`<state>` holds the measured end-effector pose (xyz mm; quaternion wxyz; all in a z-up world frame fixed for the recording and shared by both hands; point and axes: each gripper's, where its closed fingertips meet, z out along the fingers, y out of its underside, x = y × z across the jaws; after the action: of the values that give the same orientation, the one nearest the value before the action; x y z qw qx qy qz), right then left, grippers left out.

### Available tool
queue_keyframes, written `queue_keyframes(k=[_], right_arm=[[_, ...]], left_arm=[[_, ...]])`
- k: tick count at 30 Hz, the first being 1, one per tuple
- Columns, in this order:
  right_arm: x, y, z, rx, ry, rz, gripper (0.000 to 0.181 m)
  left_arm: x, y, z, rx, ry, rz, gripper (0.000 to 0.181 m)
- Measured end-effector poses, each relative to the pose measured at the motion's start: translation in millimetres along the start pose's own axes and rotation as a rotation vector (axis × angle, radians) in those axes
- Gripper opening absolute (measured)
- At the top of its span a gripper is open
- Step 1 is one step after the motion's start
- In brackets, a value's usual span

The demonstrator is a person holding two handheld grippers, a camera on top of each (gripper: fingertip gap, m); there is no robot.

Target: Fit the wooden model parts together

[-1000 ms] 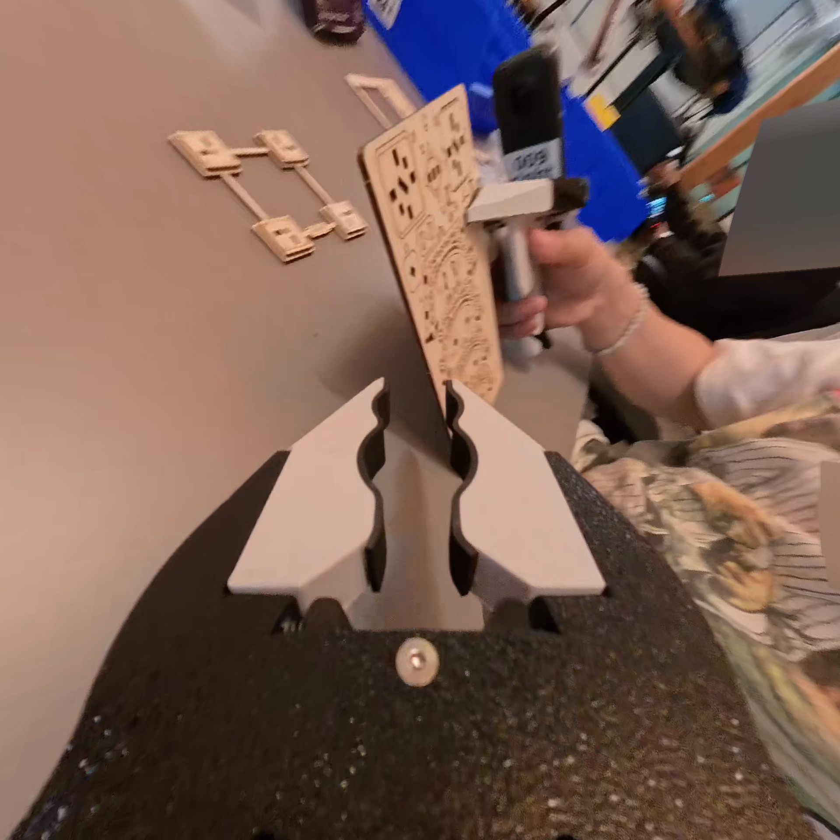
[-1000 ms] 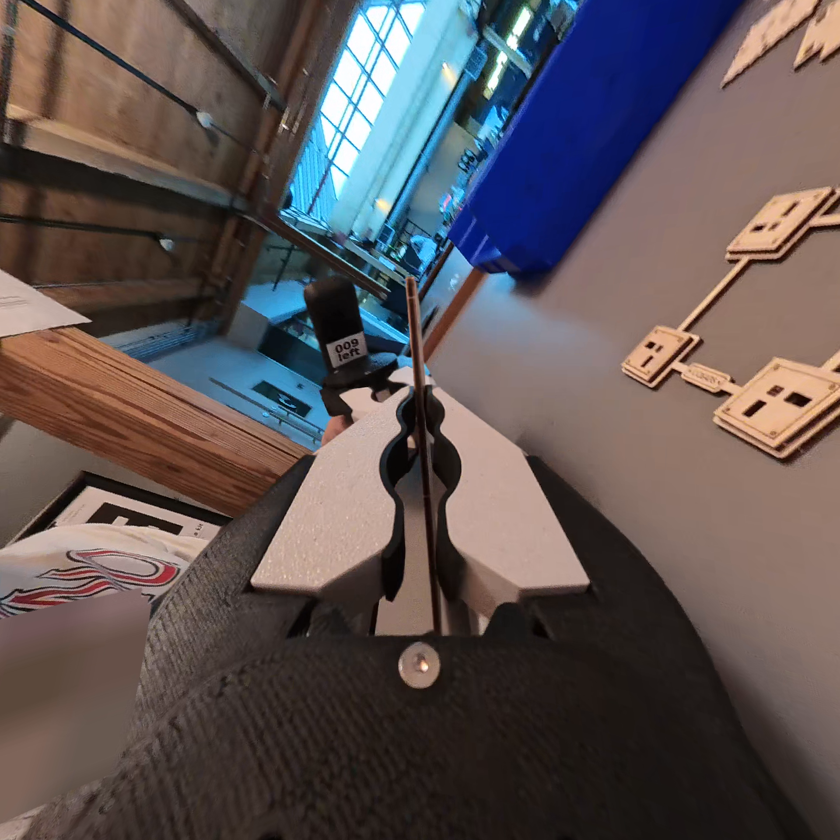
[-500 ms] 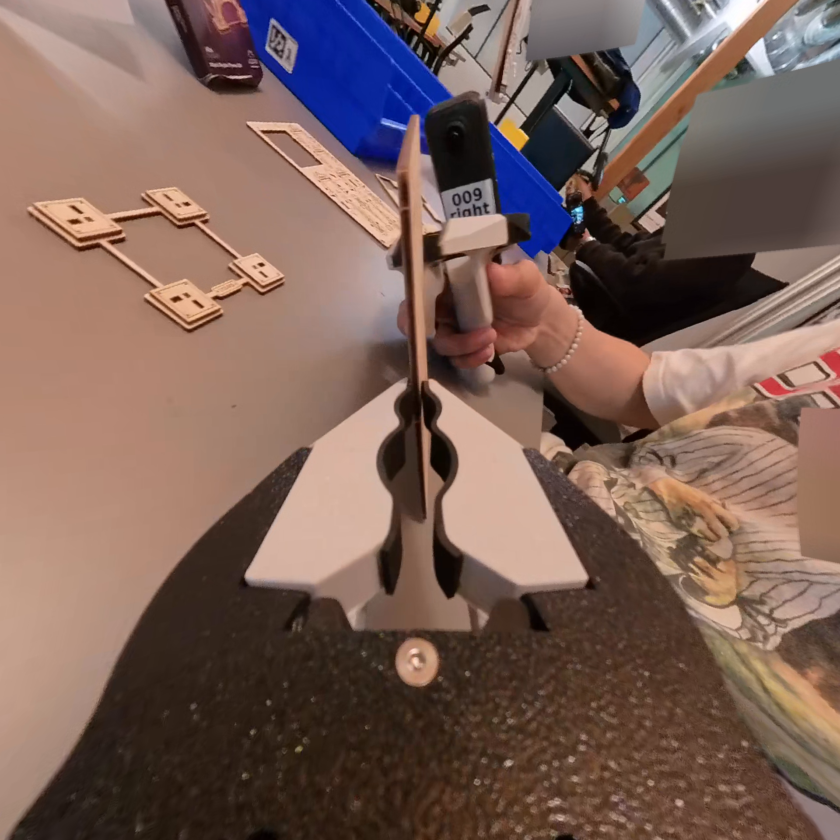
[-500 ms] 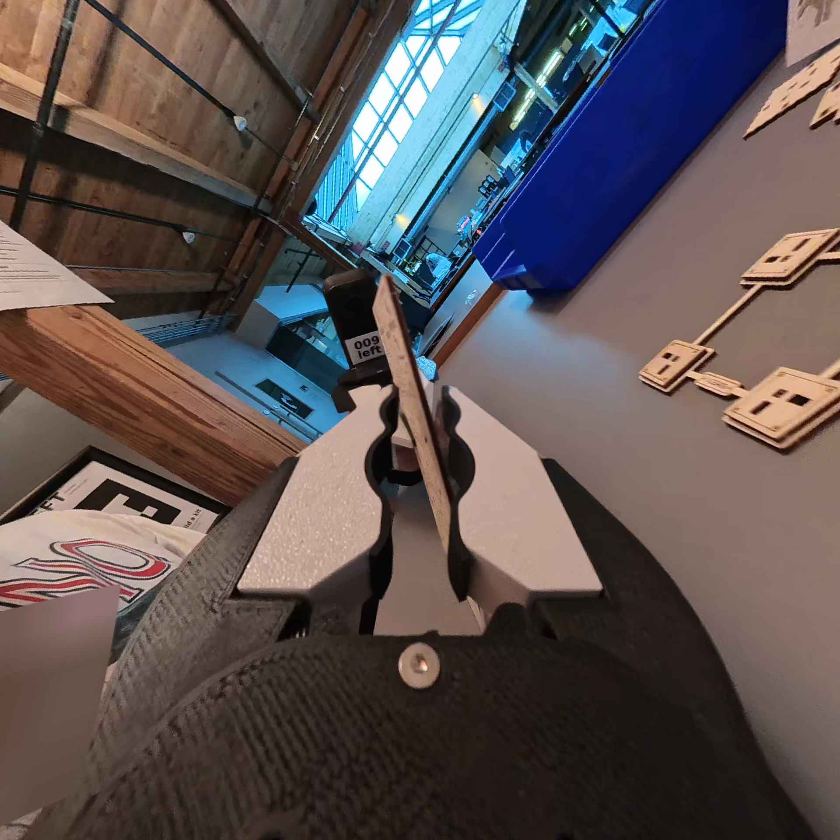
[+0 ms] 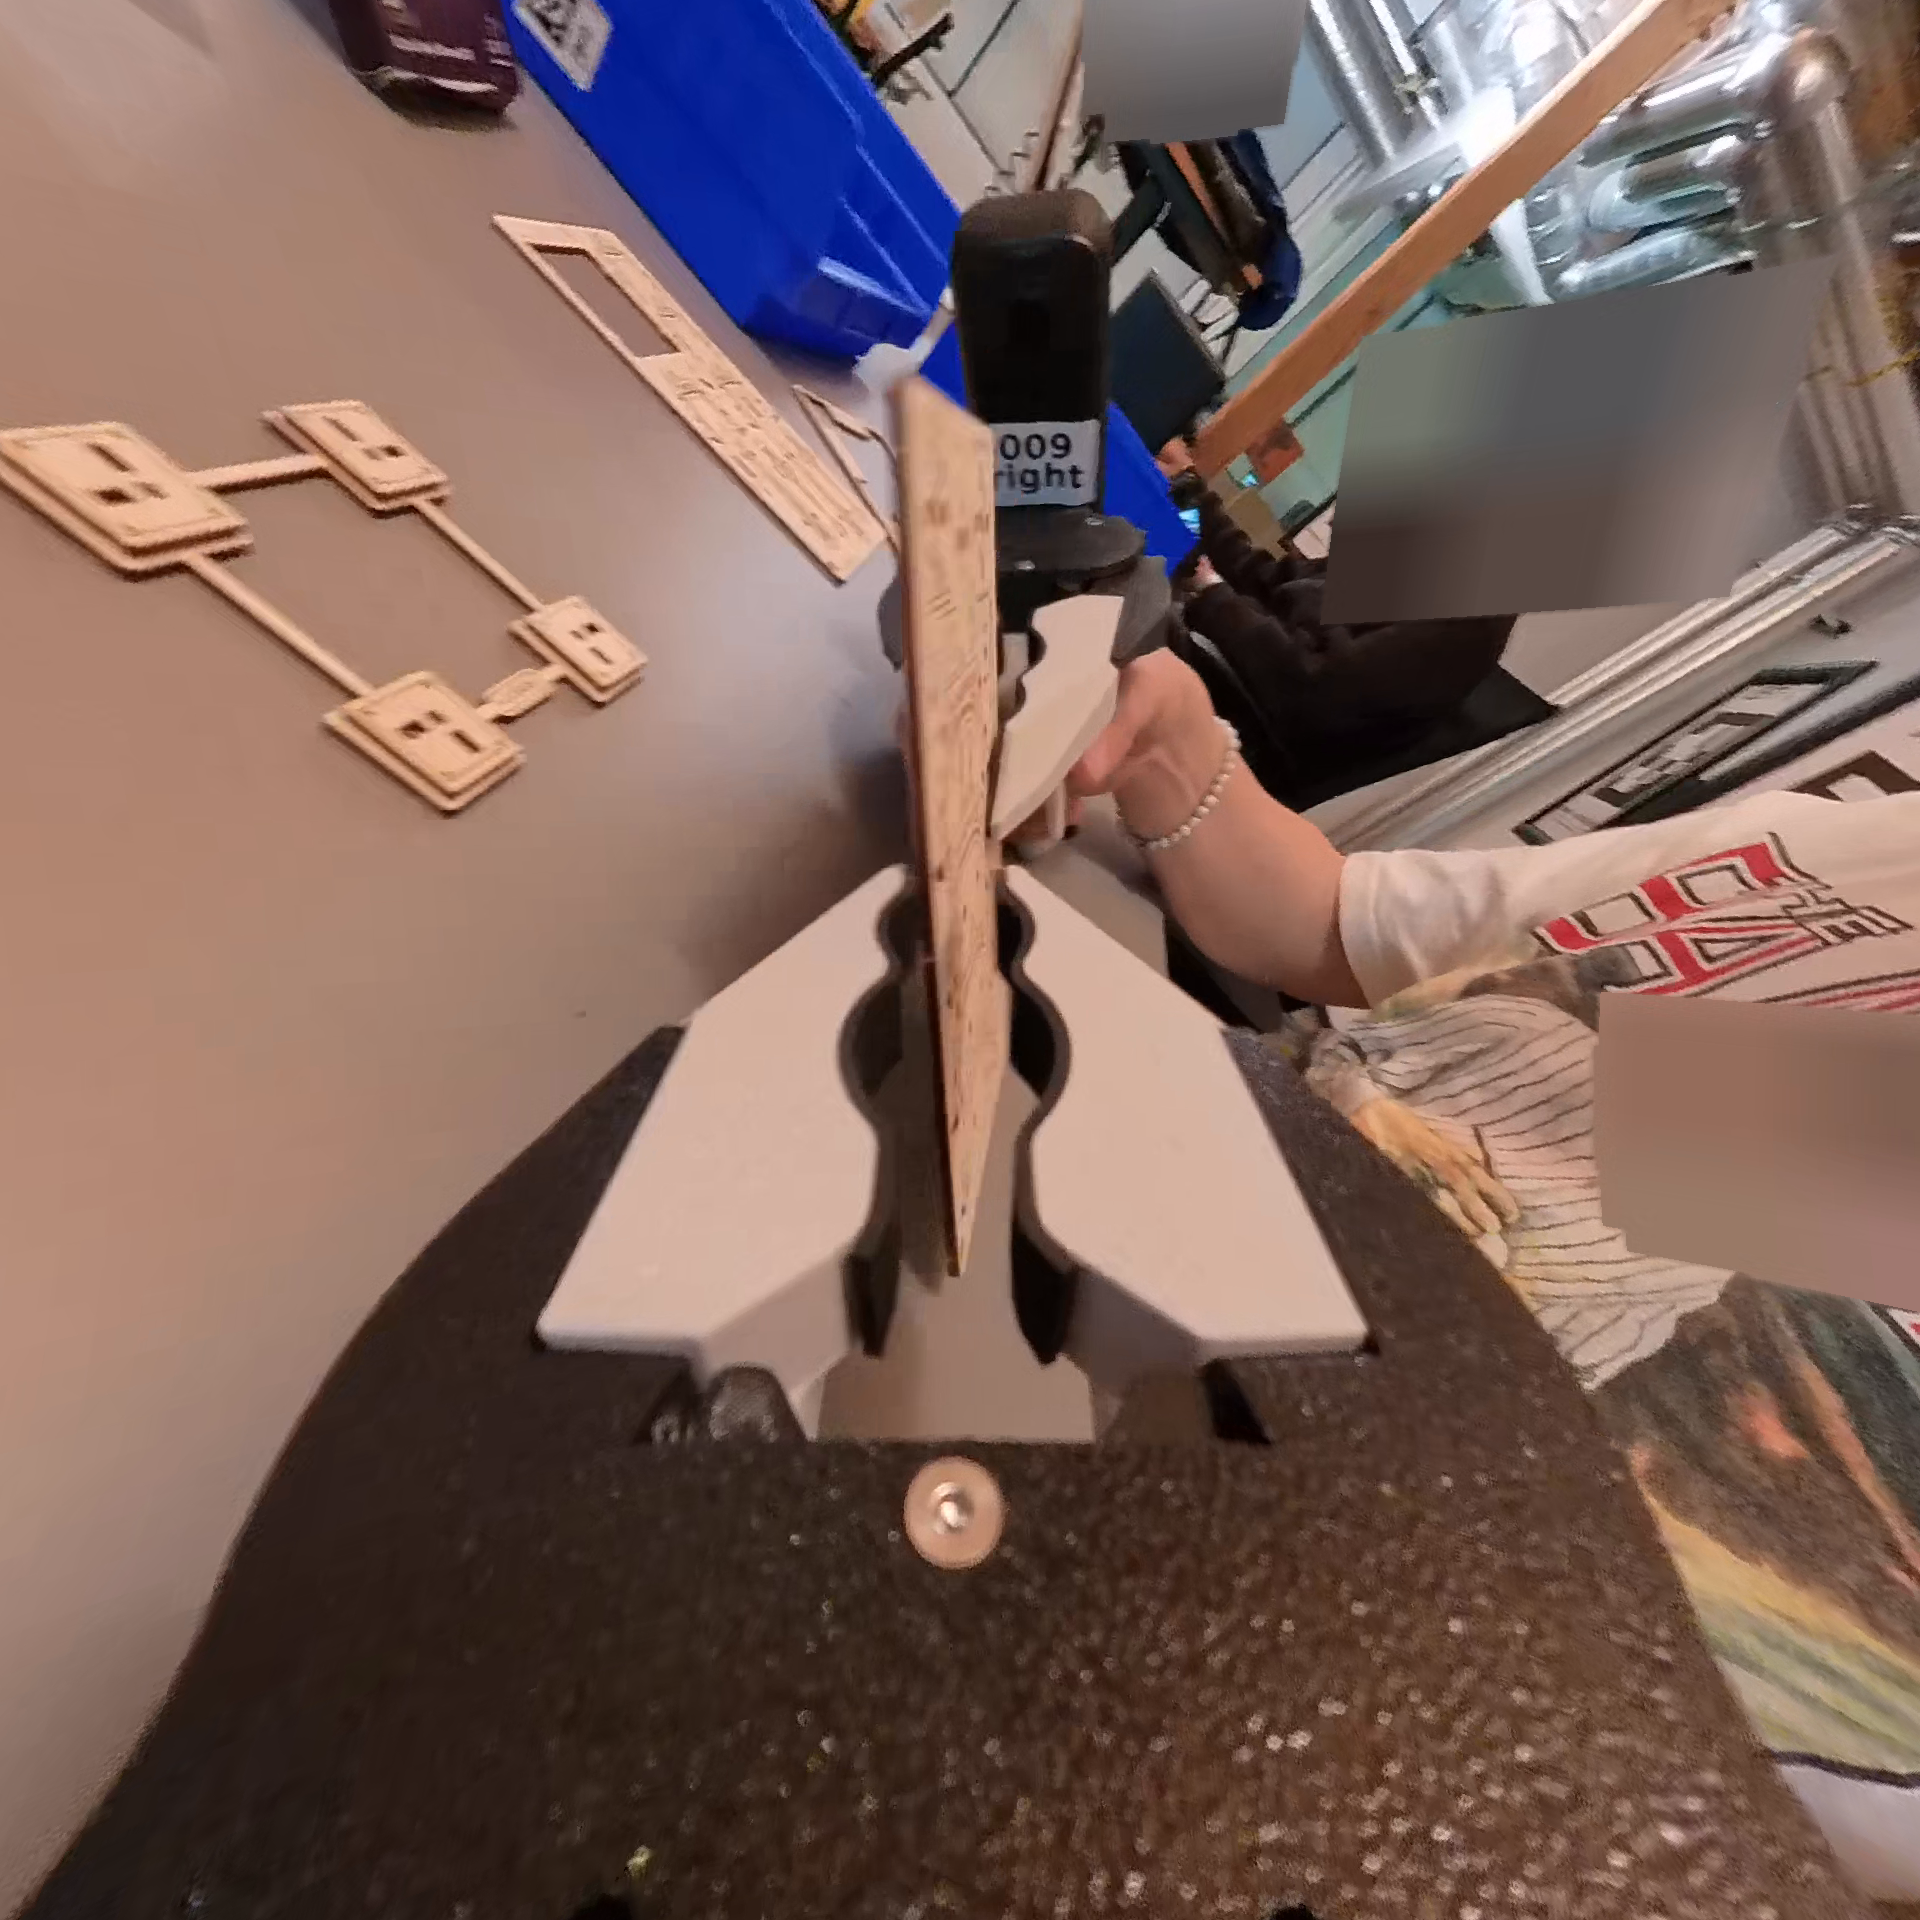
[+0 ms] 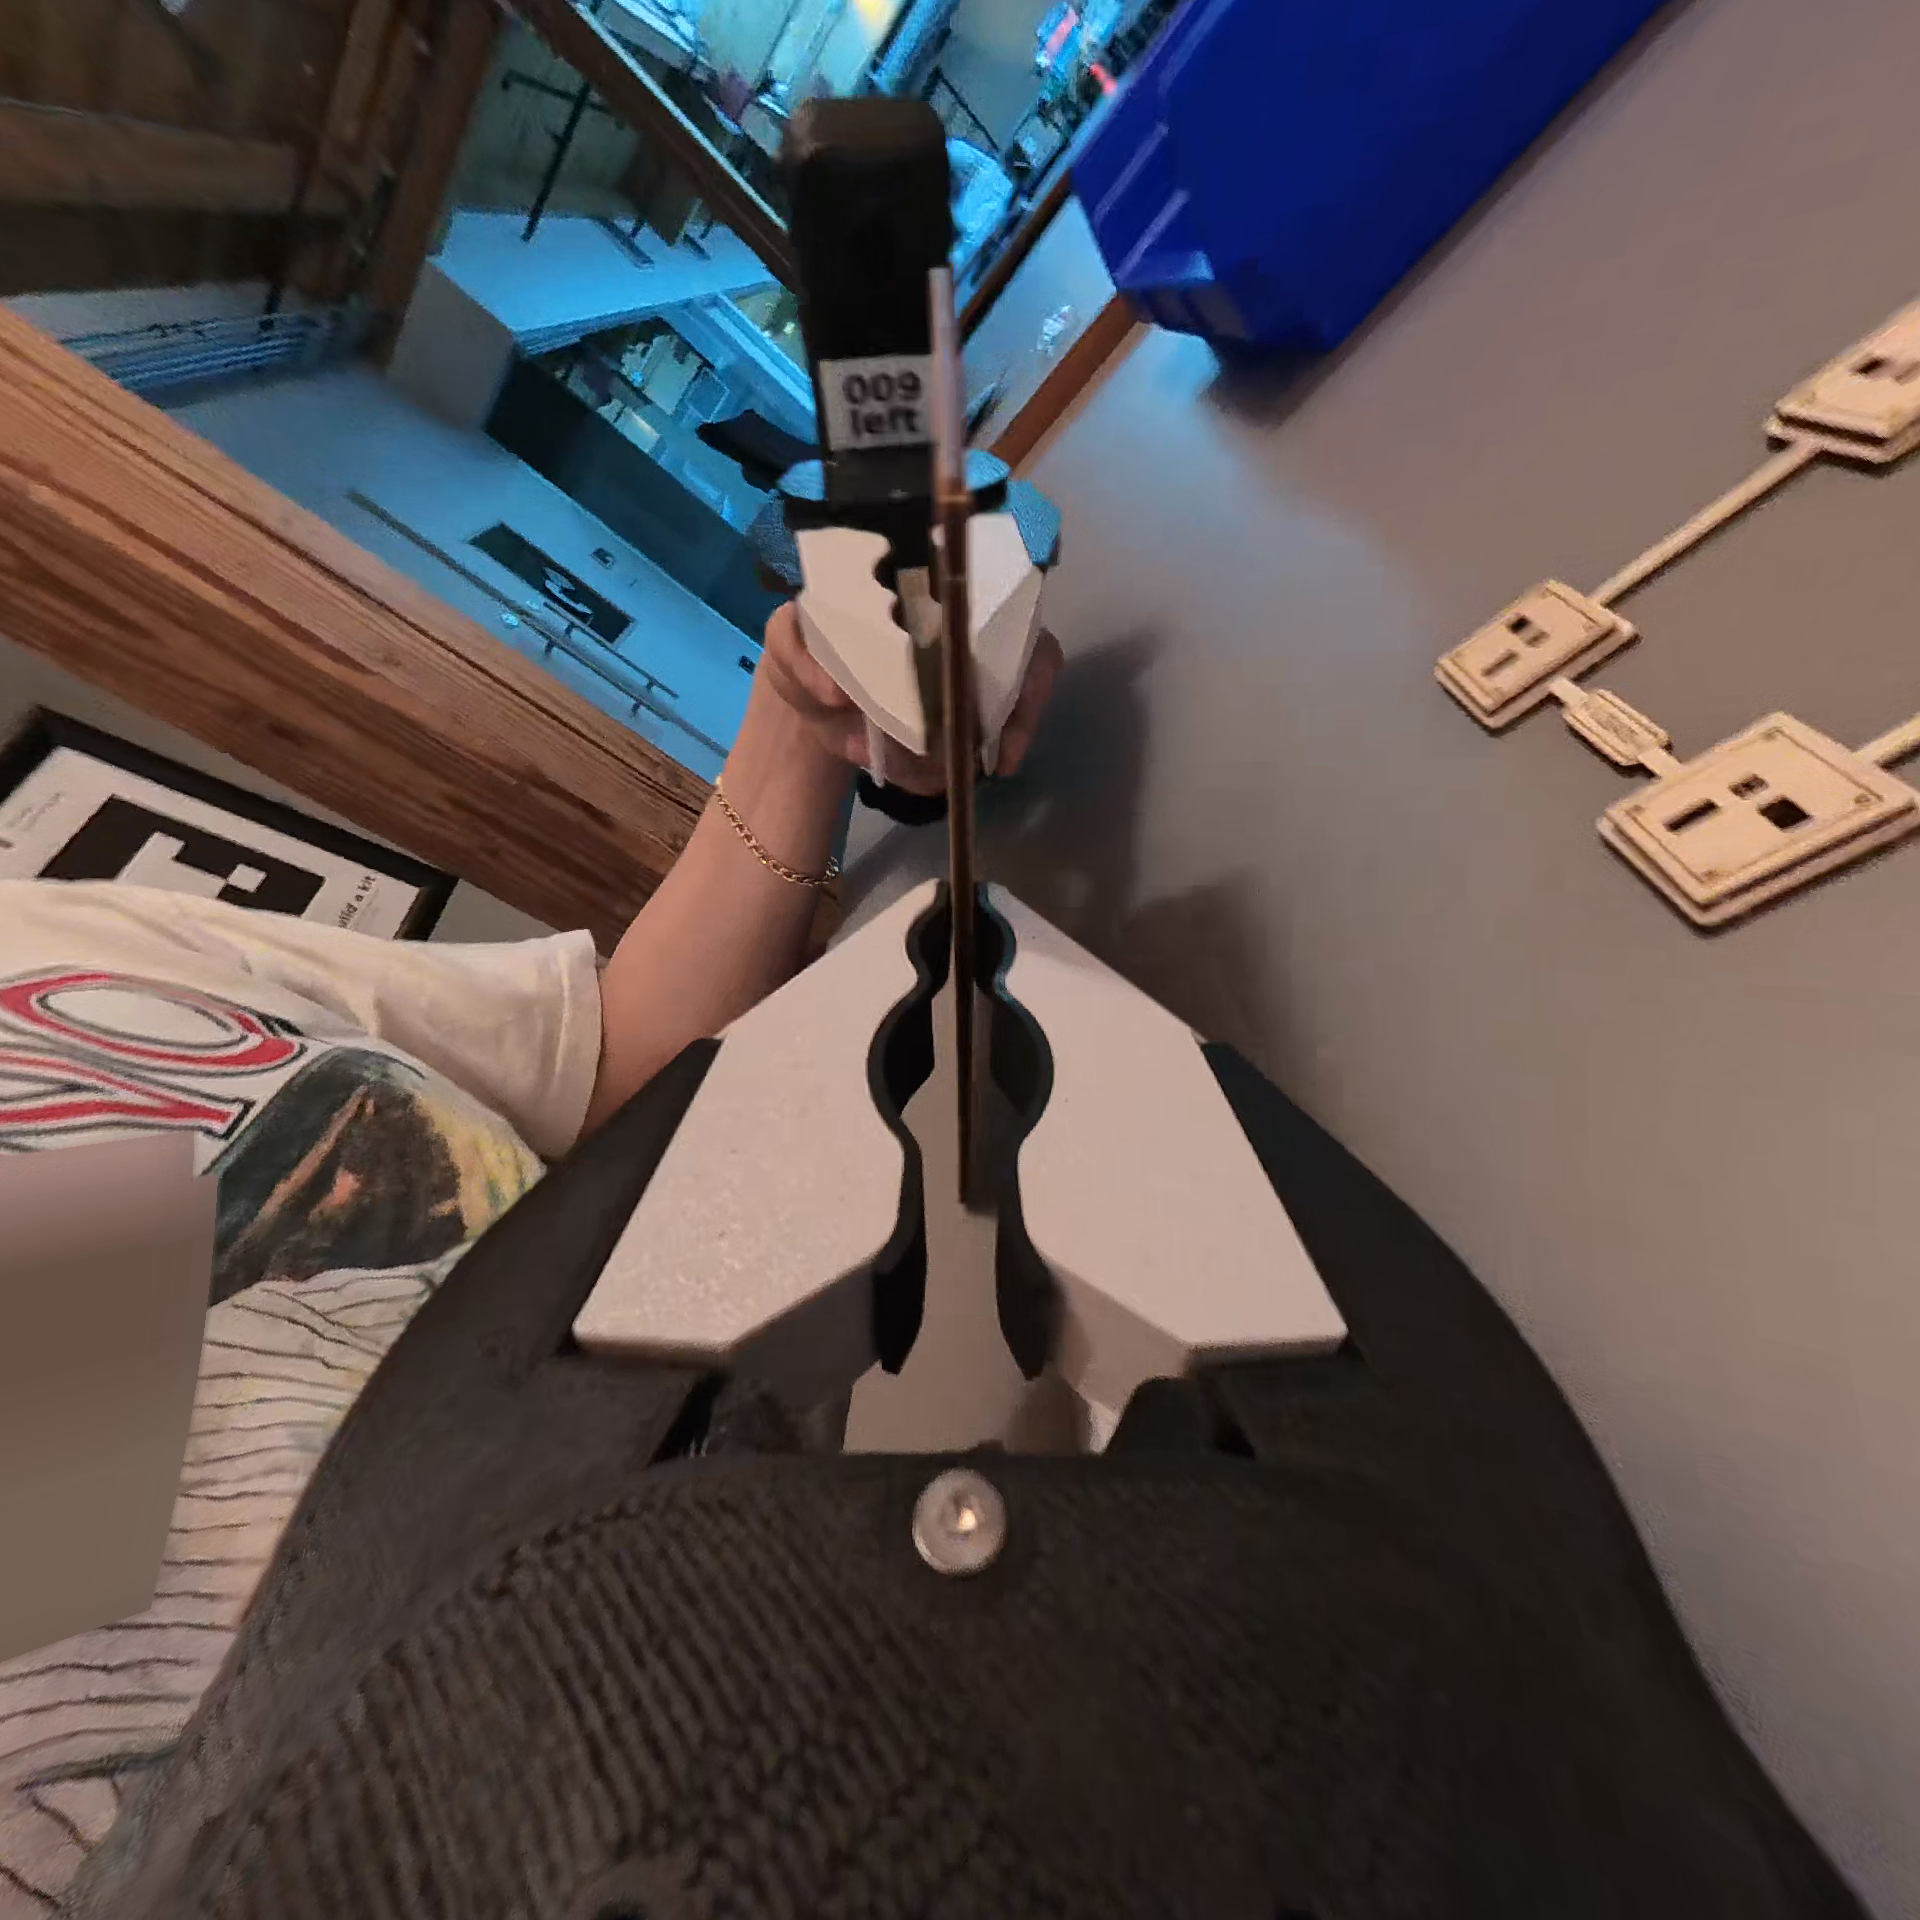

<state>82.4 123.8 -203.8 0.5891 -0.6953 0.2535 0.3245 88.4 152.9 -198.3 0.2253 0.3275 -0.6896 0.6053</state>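
A thin laser-cut wooden sheet is held upright above the grey table, between the two grippers. My left gripper is shut on one end of it. In the right wrist view the sheet shows edge-on as a thin dark line. My right gripper is shut on the opposite end. Each gripper shows beyond the sheet in the other's view: the right gripper, the left gripper. A wooden frame of square pads joined by thin bars lies flat on the table.
A flat wooden sheet with a rectangular cutout lies near a blue bin. A dark box stands at the far edge. The pad frame also shows in the right wrist view. The person's body is close on the near side. My right fingertips sit around 4 cm from my left ones.
One second ago my left gripper was open beside the sheet; it has since shut on it. My right gripper loosened half a second ago and is shut on the sheet again.
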Motion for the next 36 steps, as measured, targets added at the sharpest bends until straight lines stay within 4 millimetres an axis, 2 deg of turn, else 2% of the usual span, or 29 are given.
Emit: queue_keyframes(k=[1,2,4,8,13,16,19,25,30,36], right_arm=[[6,1,1,-0.009,0.024,0.028,0.001],[9,3,2,-0.024,0.039,0.041,0.001],[11,7,5,-0.07,0.039,0.04,0.002],[14,3,7,-0.083,0.022,0.039,0.001],[12,1,4,-0.075,0.001,0.033,0.001],[14,-1,1,-0.061,0.014,0.038,0.001],[21,-3,-2,-0.056,0.046,0.049,0.002],[32,-1,-4,-0.069,0.105,0.077,0.005],[26,-1,-5,-0.063,0.058,0.079,0.003],[22,-1,-5,-0.066,0.025,0.083,0.002]], left_arm=[[-7,-2,-2,0.001,-0.029,0.001,0.02],[-12,-3,-5,0.0,-0.056,0.004,0.022],[-19,-4,-11,-0.012,-0.083,0.03,0.018],[-25,-5,-14,-0.027,-0.12,0.112,0.008],[-24,0,-14,-0.04,-0.156,0.213,0.011],[-30,1,-23,-0.073,-0.267,0.295,0.01],[-37,4,-33,-0.126,-0.38,0.396,0.0],[-17,9,-23,-0.167,-0.305,0.473,0.0],[-19,22,-15,-0.254,-0.316,0.501,0.0],[-13,21,-14,-0.273,-0.334,0.546,0.0]])
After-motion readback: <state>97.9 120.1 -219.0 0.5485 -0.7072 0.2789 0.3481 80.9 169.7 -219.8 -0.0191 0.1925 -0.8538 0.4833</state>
